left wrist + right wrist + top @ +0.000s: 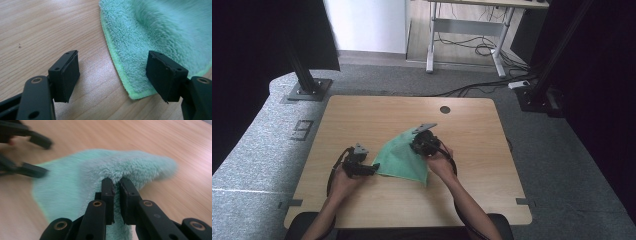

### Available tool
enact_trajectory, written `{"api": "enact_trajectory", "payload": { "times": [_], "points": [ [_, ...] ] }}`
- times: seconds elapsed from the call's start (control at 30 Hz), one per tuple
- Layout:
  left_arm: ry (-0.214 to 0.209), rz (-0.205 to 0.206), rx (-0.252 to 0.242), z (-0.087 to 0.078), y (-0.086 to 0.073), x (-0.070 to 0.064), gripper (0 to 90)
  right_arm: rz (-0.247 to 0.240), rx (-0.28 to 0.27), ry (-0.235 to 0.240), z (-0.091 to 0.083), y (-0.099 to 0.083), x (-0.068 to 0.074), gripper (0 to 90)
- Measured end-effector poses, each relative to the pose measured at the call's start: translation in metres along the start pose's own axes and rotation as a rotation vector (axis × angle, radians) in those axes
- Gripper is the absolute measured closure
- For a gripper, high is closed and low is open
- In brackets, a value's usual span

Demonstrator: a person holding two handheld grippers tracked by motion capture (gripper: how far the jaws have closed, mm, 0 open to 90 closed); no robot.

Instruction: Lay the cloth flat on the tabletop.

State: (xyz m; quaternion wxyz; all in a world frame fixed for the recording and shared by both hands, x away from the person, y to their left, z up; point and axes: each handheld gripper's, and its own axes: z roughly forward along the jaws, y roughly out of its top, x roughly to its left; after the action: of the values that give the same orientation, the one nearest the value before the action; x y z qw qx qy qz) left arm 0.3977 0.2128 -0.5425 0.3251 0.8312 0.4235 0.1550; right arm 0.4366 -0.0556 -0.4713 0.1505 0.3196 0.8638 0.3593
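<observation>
A green fluffy cloth (402, 157) lies in the middle of the wooden table (362, 115). My right gripper (421, 144) is shut on the cloth (100, 170), pinching a fold of it between its jaws near the cloth's right side. My left gripper (373, 169) sits at the cloth's left corner with its jaws wide open. In the left gripper view the cloth's pale green hemmed corner (135, 92) lies on the wood between the two pads (67, 75), closer to the right one. The left gripper (40, 157) also appears blurred at the far left of the right gripper view.
A round cable hole (445, 109) sits near the table's far edge. Black frame posts (304, 75) stand on the floor at both far corners. A desk frame with cables (472, 45) is beyond the table. Bare wood surrounds the cloth.
</observation>
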Motion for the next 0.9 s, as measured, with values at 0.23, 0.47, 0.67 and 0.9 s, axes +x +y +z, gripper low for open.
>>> {"api": "enact_trajectory", "payload": {
  "times": [0.23, 0.47, 0.67, 0.9],
  "points": [
    [-0.001, 0.001, 0.002, 0.000, 0.000, 0.000, 27.0, -0.094, 0.058, 0.080, 0.043, 0.007, 0.047, 80.2],
    [-0.001, 0.005, 0.003, 0.000, 0.000, 0.000, 27.0, -0.073, 0.086, 0.135, 0.068, -0.005, 0.052, 71.2],
    [-0.002, 0.003, 0.002, 0.000, 0.000, 0.000, 27.0, -0.074, 0.049, 0.129, 0.042, 0.004, 0.041, 62.3],
    [-0.002, 0.002, 0.000, 0.000, 0.000, 0.000, 27.0, -0.051, 0.025, 0.071, 0.015, 0.006, 0.015, 64.1]
  ]
}}
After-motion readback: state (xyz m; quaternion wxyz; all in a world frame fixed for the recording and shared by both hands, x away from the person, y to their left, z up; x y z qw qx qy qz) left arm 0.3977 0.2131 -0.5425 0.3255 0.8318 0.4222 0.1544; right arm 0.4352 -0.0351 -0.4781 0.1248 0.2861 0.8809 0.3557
